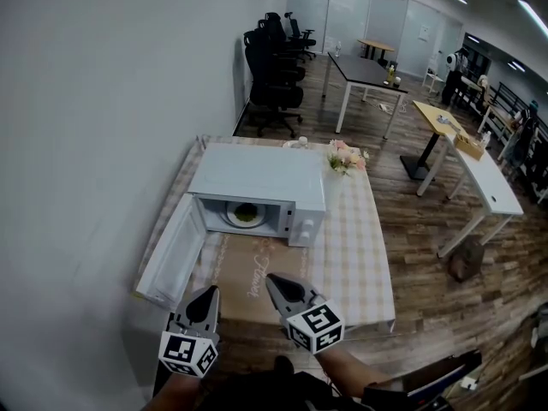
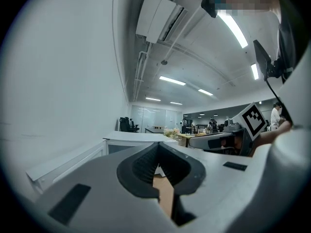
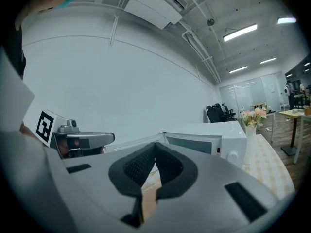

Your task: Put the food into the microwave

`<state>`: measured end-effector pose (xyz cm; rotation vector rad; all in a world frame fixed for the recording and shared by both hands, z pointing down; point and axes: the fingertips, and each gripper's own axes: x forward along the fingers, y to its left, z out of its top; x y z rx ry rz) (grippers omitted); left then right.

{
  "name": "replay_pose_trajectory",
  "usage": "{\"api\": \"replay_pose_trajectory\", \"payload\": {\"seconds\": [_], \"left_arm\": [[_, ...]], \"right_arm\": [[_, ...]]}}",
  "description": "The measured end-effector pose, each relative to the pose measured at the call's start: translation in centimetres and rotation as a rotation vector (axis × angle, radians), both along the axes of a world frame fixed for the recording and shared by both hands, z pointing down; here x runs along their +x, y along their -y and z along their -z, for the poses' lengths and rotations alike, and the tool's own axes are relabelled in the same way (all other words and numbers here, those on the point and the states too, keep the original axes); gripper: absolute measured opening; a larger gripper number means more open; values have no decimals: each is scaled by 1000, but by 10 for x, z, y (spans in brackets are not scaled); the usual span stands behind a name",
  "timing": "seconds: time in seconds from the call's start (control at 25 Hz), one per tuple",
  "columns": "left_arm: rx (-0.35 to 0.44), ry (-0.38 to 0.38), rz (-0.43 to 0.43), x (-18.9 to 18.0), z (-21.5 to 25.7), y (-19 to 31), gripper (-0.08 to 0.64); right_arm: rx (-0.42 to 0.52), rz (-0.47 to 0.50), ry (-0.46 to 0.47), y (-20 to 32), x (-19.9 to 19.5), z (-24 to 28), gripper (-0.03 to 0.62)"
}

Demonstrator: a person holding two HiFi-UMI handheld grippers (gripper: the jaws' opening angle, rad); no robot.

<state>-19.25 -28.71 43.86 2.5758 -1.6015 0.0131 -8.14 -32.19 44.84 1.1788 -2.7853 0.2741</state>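
Observation:
A white microwave (image 1: 257,178) stands on the table with its door (image 1: 171,251) swung wide open to the left. Inside it, a plate of green food (image 1: 246,215) rests on the turntable. My left gripper (image 1: 210,291) and right gripper (image 1: 272,279) hang side by side in front of the table's near edge, pointing at the microwave and well short of it. Both are shut with nothing between the jaws. In the left gripper view the jaws (image 2: 158,147) meet in front of the microwave (image 2: 131,140). The right gripper view shows the same (image 3: 155,147), with the microwave (image 3: 204,140) to the right.
The table (image 1: 360,255) has a checkered cloth, with a brown mat (image 1: 248,281) in front of the microwave. A vase of flowers (image 1: 345,158) stands at the microwave's far right. A white wall runs along the left. Office chairs (image 1: 274,75) and desks (image 1: 467,157) stand beyond.

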Motion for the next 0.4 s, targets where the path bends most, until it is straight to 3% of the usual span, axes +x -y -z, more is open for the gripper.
{"api": "replay_pose_trajectory", "payload": {"seconds": [0.4], "left_arm": [[-6, -19, -21, -3, -1, 2, 8]], "right_arm": [[-3, -1, -3, 3, -7, -2, 9]]}}
